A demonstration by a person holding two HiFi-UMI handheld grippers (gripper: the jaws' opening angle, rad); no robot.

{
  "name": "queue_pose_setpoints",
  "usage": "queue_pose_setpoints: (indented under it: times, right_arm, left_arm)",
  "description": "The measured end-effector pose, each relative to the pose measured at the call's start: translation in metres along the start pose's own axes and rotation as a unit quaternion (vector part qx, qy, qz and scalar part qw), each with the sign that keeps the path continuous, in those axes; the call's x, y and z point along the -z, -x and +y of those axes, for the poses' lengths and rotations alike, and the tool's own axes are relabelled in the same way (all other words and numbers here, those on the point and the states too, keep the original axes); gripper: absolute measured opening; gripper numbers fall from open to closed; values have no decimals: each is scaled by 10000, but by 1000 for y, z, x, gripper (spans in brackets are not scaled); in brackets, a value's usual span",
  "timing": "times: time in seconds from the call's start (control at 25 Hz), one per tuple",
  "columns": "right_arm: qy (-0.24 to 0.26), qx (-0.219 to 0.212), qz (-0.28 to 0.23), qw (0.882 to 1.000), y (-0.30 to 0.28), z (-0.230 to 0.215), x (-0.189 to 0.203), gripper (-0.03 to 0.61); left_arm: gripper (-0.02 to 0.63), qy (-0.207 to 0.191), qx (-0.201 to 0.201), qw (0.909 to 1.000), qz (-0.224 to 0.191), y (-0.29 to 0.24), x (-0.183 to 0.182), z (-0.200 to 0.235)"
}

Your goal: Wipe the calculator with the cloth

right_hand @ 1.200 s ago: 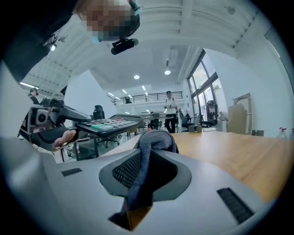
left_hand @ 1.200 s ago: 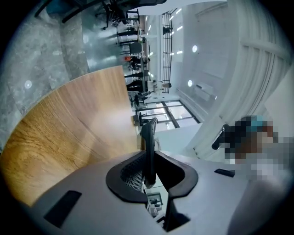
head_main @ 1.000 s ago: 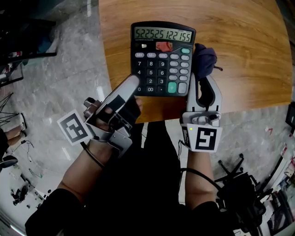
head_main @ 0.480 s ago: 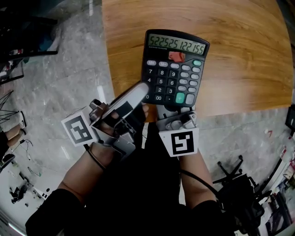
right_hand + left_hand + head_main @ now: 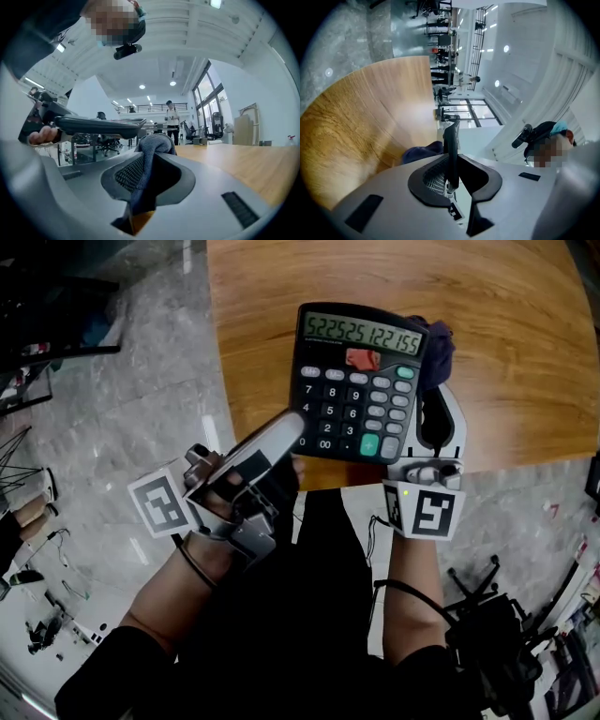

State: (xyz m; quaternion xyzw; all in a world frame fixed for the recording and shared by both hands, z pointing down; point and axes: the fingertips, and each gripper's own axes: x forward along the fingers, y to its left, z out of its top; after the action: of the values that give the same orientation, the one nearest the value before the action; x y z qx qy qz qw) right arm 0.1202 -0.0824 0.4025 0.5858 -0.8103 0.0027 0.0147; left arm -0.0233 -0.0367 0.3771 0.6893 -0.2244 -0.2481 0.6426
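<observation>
Blue cloth (image 5: 439, 345) tight in the right tool (image 5: 434, 395), back beside the calculator (image 5: 361, 381), tight in the left tool (image 5: 286, 427)

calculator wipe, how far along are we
Done: both are picked up. The left claw is shut on the calculator, held over the table edge; the right claw is shut on the cloth. In hand: the cloth sits at the calculator's right edge, by the display. Left: how much is wiped can't be told; probably the keys.
</observation>
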Motion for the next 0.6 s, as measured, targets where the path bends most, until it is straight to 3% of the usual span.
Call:
queue_pose_setpoints:
  times: [0.16,0.6]
  right_arm:
    - [84,2,-98,9999,-10,5,-2,64]
    - [114,-1037,-154,9944,-19,115,0,64]
  left_arm:
    - [63,106,50,9999,75,-6,-2,-5]
    - [63,376,169,9990,152,-7,-3,-4]
